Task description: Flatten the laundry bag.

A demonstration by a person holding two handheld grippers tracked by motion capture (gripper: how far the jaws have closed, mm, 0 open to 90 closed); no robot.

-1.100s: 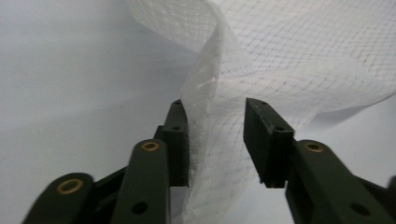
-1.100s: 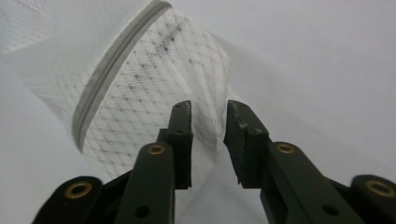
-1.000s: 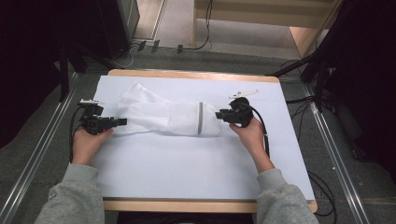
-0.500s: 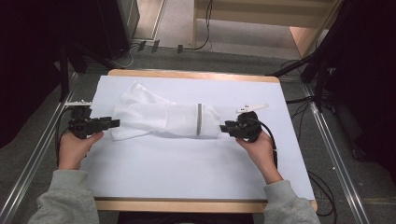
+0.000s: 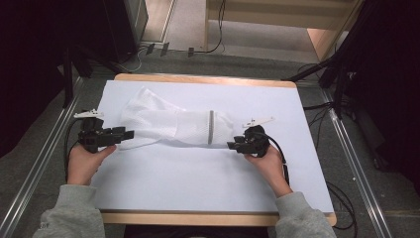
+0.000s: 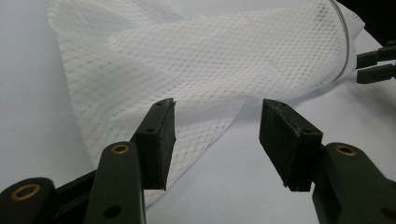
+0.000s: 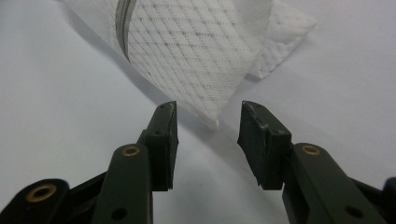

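Observation:
A white mesh bag [image 5: 173, 124] with a grey zip line [image 5: 211, 128] lies folded across the middle of the white table cover [image 5: 198, 183]. My left gripper [image 5: 128, 134] sits at the bag's left end, open, its jaws just short of the mesh edge [image 6: 205, 126]. At the bag's right end my right gripper [image 5: 232, 145] is open too, a corner of the mesh [image 7: 210, 116] lying just ahead of its jaws. In the left gripper view the right gripper [image 6: 373, 67] shows far off at the right edge. Neither gripper holds anything.
The wooden table [image 5: 208, 79] stands between metal rails [image 5: 44, 163] on a grey floor. Cables [image 5: 341, 198] trail off the right side. Dark stands and equipment [image 5: 346, 59] flank the table at back left and right.
Both hands have drawn back toward the near edge and slightly outward. The bag's ends have been let go and it lies still on the cover.

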